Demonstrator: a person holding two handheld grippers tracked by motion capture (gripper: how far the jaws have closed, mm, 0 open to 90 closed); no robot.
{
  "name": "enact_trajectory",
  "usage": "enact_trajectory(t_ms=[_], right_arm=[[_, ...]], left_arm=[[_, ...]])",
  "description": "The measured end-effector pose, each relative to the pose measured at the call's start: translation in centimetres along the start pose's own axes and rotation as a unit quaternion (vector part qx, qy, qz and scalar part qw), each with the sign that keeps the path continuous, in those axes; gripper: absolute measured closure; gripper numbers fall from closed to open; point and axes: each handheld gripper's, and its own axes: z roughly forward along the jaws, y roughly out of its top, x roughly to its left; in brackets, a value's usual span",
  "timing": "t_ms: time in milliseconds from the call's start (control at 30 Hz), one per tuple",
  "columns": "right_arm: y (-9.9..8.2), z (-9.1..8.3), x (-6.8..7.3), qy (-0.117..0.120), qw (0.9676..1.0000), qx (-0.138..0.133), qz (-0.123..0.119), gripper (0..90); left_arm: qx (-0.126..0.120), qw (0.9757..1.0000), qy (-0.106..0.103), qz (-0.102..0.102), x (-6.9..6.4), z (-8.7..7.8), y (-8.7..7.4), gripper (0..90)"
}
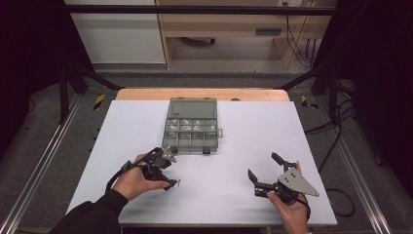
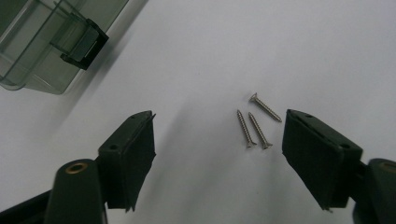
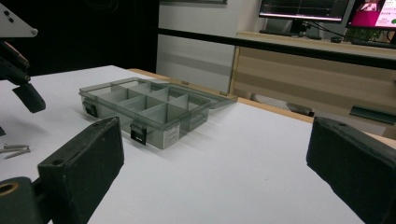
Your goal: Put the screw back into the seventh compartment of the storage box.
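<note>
Left gripper view: three screws (image 2: 254, 122) on the sheet between the open left gripper (image 2: 218, 140) jaws, untouched.

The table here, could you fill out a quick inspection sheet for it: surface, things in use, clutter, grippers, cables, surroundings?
Surface: white board on a wooden table, flat and clean.
Job's things: three screws lie loose on the board between the jaws of the left gripper, untouched; a clear compartment box stands open beyond them, lid laid back, small parts in its far row.
Clutter: nothing seen.
Grippers: left gripper open, lowered over the screws; right gripper open and empty, held above the board.
Cables: one trails from each gripper; more black cable lies on the floor at the right.
Surroundings: dark frame posts, metal rails, a wooden desk with monitors behind.
</note>
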Motion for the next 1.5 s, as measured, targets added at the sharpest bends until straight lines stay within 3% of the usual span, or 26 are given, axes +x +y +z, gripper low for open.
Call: enact_trajectory(t_ms=[633, 967, 1500], right_arm=[[-0.01, -0.06, -0.09, -0.003, 1.0000, 0.000, -0.001, 4.3], [-0.02, -0.06, -0.09, -0.003, 1.0000, 0.001, -0.001, 4.4], [-0.02, -0.07, -0.12, -0.003, 1.0000, 0.000, -0.001, 4.4]], left_arm=[[0.002, 0.9997, -0.002, -0.026, -0.04, 0.25, 0.07, 51.3], [0.019, 0.9992, -0.006, -0.034, -0.37, 0.56, 0.40, 61.7], [0.035, 0.9985, -0.008, -0.041, -0.62, 1.00, 0.90, 68.9]])
